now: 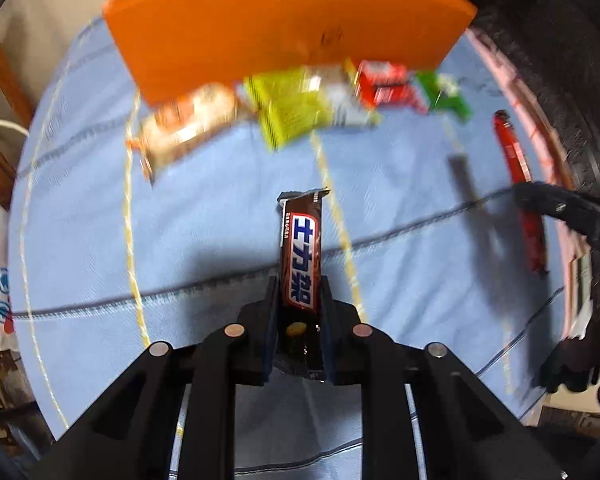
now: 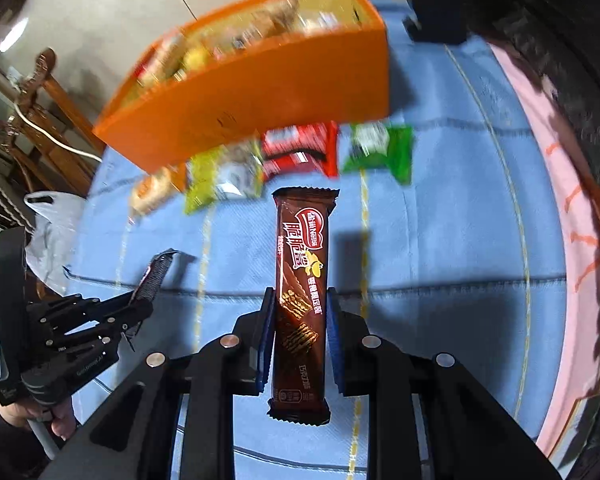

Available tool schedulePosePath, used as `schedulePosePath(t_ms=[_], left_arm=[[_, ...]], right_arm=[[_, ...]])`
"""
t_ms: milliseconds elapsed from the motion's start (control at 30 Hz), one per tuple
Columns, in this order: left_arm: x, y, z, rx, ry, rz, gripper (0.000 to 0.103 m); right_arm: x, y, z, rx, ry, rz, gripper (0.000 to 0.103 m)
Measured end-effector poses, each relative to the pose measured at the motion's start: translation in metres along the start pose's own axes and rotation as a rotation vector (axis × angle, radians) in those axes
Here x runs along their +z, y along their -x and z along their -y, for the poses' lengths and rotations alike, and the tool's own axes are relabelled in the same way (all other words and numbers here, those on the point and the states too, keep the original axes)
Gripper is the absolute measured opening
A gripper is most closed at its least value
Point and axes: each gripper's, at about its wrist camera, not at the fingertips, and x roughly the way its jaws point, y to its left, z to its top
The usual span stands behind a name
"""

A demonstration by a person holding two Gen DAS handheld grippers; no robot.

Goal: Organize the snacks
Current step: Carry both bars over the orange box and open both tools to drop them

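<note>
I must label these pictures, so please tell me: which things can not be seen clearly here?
- Contents of the open orange plastic box: blurred by motion in both views.
- Loose packets, yellow-green, red, green: print unreadable from blur.
- Long red wrapped bar, left wrist view: lower part crossed by the right claw.

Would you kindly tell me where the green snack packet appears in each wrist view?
Left wrist: green snack packet upper right, below the orange box's right end.
Right wrist: the packet sits upper centre-right, beside the red packets.
Shared landmark: the orange box.
</note>
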Motion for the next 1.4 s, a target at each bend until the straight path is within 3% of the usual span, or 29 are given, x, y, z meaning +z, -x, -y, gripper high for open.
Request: schedulePosePath(t_ms=[200,400,533,733,767,800,833,867,900,967,1033,1200,1400], left_arm=[[0.046,0.061,-0.006,-0.04,0.013,0.158,0.017],[0.127,0.097,-0.015,-0.021,0.007,0.286,0.017],[0.187,0.092,-0.02,-0.02,0.016,0.301,0.018],[0.236,0.062,-0.021,0.015,0.044,0.269,0.019],[0.242,0.056,-0.024,0.033,0.053,0.268,0.024],[0.245,0.052,-0.024,0.061,0.067,0.269,0.056],[0.248,0.049,-0.026,0.15,0.103,0.257,0.08],[0.248,0.047,-0.03,0.235,0.139,0.246,0.089],[0.246,0.048,-0.034,0.24,0.148,0.255,0.094],[0.235,0.057,-0.042,0.168,0.143,0.281,0.095],[0.223,0.06,-0.048,0.188,0.164,0.274,0.095],[0.184,0.062,-0.062,0.208,0.194,0.235,0.095],[0.108,0.06,-0.085,0.241,0.242,0.21,0.095]], right_arm=[[0.047,0.035,-0.022,0.043,0.054,0.112,0.024],[0.124,0.054,-0.045,0.065,0.098,0.234,0.024],[0.17,0.045,-0.058,0.066,0.11,0.271,0.024],[0.217,0.011,-0.057,0.084,0.057,0.255,0.024],[0.22,0.004,-0.057,0.082,0.054,0.245,0.024],[0.222,-0.003,-0.057,0.079,0.053,0.234,0.029],[0.224,-0.01,-0.056,0.041,0.061,0.226,0.03],[0.22,-0.012,-0.055,0.014,0.059,0.23,0.046],[0.216,-0.009,-0.049,0.0,0.041,0.251,0.07],[0.2,-0.001,-0.033,0.062,-0.016,0.297,0.082],[0.184,0.0,-0.019,0.096,-0.054,0.265,0.082],[0.129,0.007,0.006,0.088,-0.116,0.205,0.082],[0.065,0.003,0.025,0.079,-0.174,0.101,0.088]])
